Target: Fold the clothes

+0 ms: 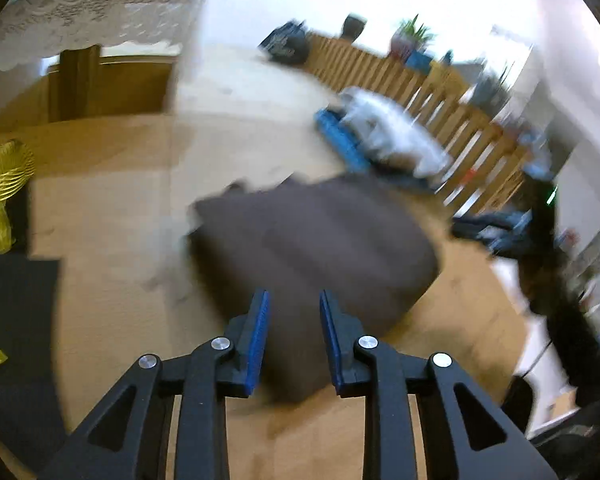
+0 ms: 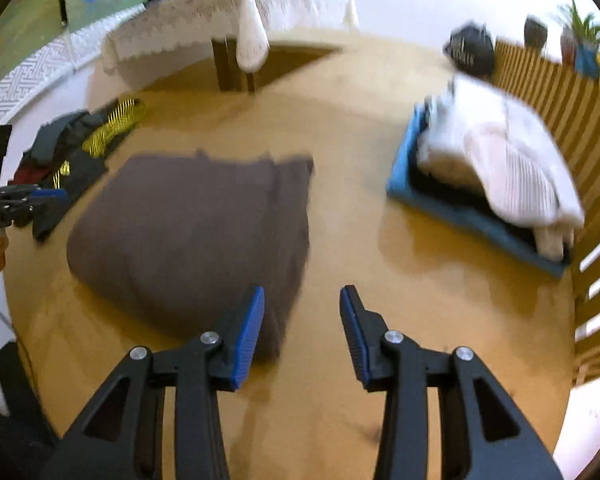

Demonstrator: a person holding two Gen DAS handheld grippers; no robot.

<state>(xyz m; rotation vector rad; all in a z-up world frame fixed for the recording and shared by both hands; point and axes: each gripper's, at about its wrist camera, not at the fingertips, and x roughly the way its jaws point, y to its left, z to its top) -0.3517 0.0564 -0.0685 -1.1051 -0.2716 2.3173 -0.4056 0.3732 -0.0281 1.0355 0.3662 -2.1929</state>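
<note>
Left tool (image 1: 293, 336) with black angular link arms, triangular cut-outs, four round silver screws, ribbed blue pads (image 1: 259, 344) on the finger insides, right tool (image 2: 302, 332) of the same build, black frame, silver screws, blue ribbed pads (image 2: 249, 336)

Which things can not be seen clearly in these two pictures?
- Both views: folded brown cloth, seams lost to motion blur.
- Right wrist view: white laundry on the blue mat, blurred, garment types unclear.
- Left wrist view: items along the wooden slat fence, blurred and small.
</note>
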